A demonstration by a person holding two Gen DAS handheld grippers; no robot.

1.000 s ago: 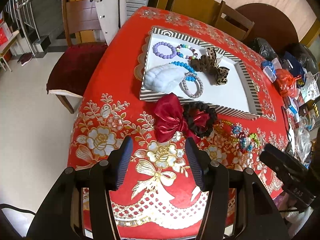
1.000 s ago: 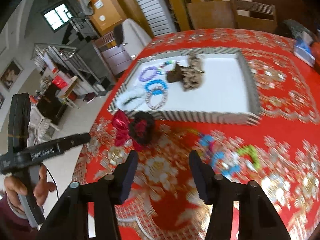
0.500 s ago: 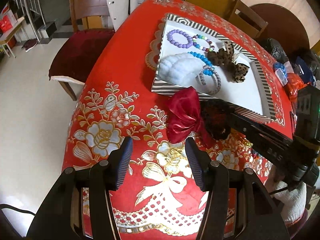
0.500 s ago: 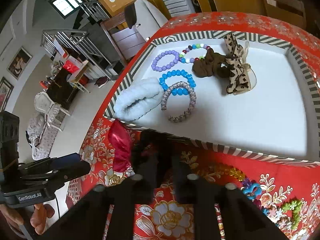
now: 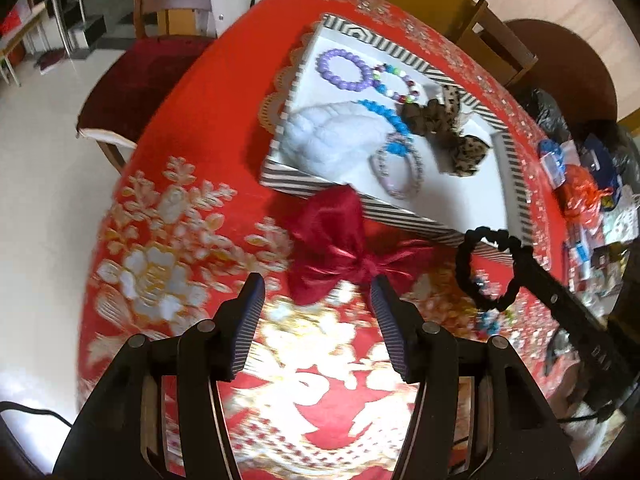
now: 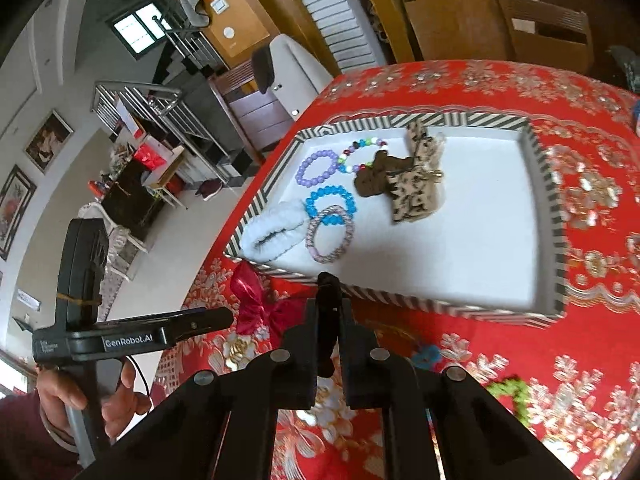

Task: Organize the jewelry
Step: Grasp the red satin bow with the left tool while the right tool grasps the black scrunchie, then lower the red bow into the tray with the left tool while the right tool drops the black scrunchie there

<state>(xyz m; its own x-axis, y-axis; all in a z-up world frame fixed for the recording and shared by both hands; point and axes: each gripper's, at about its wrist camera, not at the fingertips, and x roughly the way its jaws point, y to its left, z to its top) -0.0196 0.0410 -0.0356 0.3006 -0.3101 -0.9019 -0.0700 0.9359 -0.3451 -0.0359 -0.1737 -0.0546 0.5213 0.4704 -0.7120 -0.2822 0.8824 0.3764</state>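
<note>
In the left wrist view the red cloth on the surface [image 5: 192,128] is smeared by motion blur, its gold flowers soft. The right tongs [image 5: 516,252] cover part of the black scrunchie [image 5: 464,256], and small coloured beads [image 5: 486,312] behind its loop are too blurred to name. In the right wrist view the shut tongs [image 6: 329,312] hide most of that scrunchie [image 6: 329,280]; a green thing [image 6: 510,394] nearby is an unreadable blur. A hand [image 6: 112,396] is cut by the edge.

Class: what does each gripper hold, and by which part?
The right gripper pinches the black ruffled fabric scrunchie by one side of its loop. The left gripper, open, holds nothing.
</note>
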